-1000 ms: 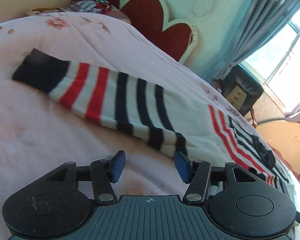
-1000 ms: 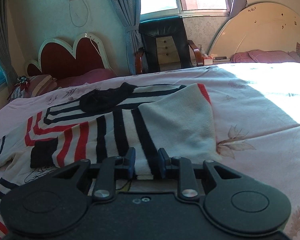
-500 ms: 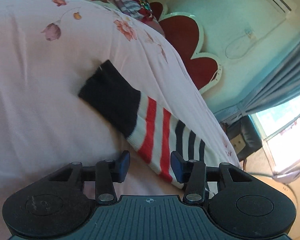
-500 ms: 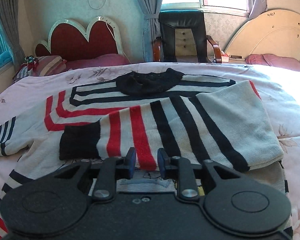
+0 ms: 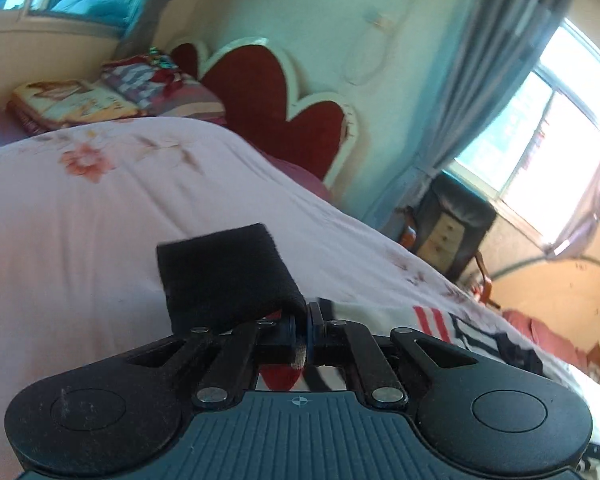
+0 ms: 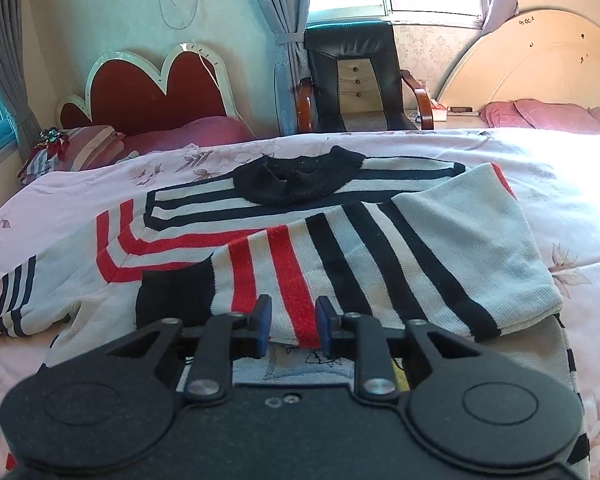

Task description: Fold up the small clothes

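- The left claw (image 5: pixel 303 330) is clamped on the sweater's left sleeve: its jaws have just closed, and a thin fold of knit fabric is pinched between the blue pads (image 5: pixel 310 326).
- The black ribbed cuff (image 5: pixel 224 276) of that sleeve stands up just beyond the left claw's fingertips, lifted clear of the bed and bent over to the left; a bit of the sleeve's red stripe shows under the jaws.
- The right claw (image 6: pixel 291 322) stands narrowly open. Its blue pads (image 6: pixel 263 320) flank the near edge of the folded right sleeve (image 6: pixel 360 264), and the picture does not show them pressing on the cloth.
- The white knit sweater with red and navy stripes (image 6: pixel 188 216) lies flat on the bed near its middle, black collar (image 6: pixel 300 180) toward the far edge by the chair.
- Its right sleeve is folded across the chest, its black cuff (image 6: pixel 174 296) just left of the right claw and its plain white upper part at the bed's sunlit right side.
- The other sleeve runs off toward the left edge of the bed in the right wrist view, showing navy and red bands (image 6: pixel 8 304).
- The pink floral bedspread (image 6: pixel 560 208) covers the bed all around the sweater.
- Beyond the far left corner stands a dark red, cloud-shaped headboard with a white rim (image 6: pixel 156 88), with striped pillows (image 6: pixel 76 148) in front of it.
- A black leather armchair with wooden arms (image 6: pixel 356 76) stands under the window, grey-blue curtains (image 6: pixel 284 24) beside it, and a cream arched headboard (image 6: pixel 540 64) to the right.
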### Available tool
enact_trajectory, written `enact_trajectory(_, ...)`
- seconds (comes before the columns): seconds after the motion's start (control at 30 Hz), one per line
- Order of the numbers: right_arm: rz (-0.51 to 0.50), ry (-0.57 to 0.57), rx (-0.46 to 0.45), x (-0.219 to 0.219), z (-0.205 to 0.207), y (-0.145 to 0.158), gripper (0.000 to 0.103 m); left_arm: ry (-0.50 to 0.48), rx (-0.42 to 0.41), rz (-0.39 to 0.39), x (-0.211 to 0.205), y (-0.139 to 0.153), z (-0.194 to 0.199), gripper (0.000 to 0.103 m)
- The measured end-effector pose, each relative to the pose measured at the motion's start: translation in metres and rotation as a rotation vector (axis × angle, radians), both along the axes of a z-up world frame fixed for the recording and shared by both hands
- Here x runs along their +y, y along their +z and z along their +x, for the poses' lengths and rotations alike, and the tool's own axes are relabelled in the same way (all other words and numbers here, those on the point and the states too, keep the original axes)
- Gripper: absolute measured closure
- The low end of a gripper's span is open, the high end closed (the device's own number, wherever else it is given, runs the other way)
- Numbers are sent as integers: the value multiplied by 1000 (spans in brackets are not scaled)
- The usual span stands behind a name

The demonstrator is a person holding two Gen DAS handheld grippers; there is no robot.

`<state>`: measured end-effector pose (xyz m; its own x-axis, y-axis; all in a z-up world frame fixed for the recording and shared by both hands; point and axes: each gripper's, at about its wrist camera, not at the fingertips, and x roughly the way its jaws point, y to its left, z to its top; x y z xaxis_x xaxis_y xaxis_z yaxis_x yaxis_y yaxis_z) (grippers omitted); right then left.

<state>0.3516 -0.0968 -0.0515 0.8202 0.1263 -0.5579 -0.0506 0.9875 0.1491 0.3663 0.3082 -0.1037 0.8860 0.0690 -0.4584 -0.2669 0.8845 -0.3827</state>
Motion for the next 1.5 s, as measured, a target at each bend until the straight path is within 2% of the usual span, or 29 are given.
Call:
enact_trajectory(0.13,19,-27,1,-7,-1,-2,78,-130,-4,73,-52,7,22,99)
enact_trajectory(0.3,-6,-24,-7,-11,3,-3,78,-239,17,89,-113,13,50,99)
enact_trajectory(0.5,-23,-28,10,-23,13,-7,78,-418,46,185,-198,33,57,99)
enact_trajectory(0.67,-23,-33,20,-40,19,-11,78,-557,124,279,-267,23,54,98)
enact_trajectory(0.8,-11,-38,33,-53,22,-13,76,-614,226,345,-304,6,56,98)
enact_trajectory(0.83,-9,-40,37,-56,23,-14,75,-599,216,380,-312,5,53,97)
enact_trajectory(0.87,-4,-42,40,-58,23,-15,71,-594,207,403,-316,6,48,89)
enact_trajectory(0.9,9,-43,41,-62,22,-15,68,-596,199,404,-318,8,44,80)
enact_trajectory(0.93,22,-43,36,-65,20,-14,62,-599,190,388,-317,11,39,57)
enact_trajectory(0.97,36,-43,31,-68,18,-13,60,-594,165,372,-315,17,33,45)
enact_trajectory(1.03,64,-38,17,-71,14,-11,61,-571,108,366,-304,30,14,44)
enact_trajectory(1.17,171,3,2,-70,10,-3,60,-469,65,327,-257,43,-21,44)
enact_trajectory(1.27,233,41,11,-61,12,-3,59,-351,103,360,-215,35,-40,44)
enact_trajectory(1.33,238,77,9,-47,14,-3,59,-303,149,352,-190,25,-44,44)
enact_trajectory(1.5,172,194,23,4,23,-6,54,-275,213,354,-160,0,-32,44)
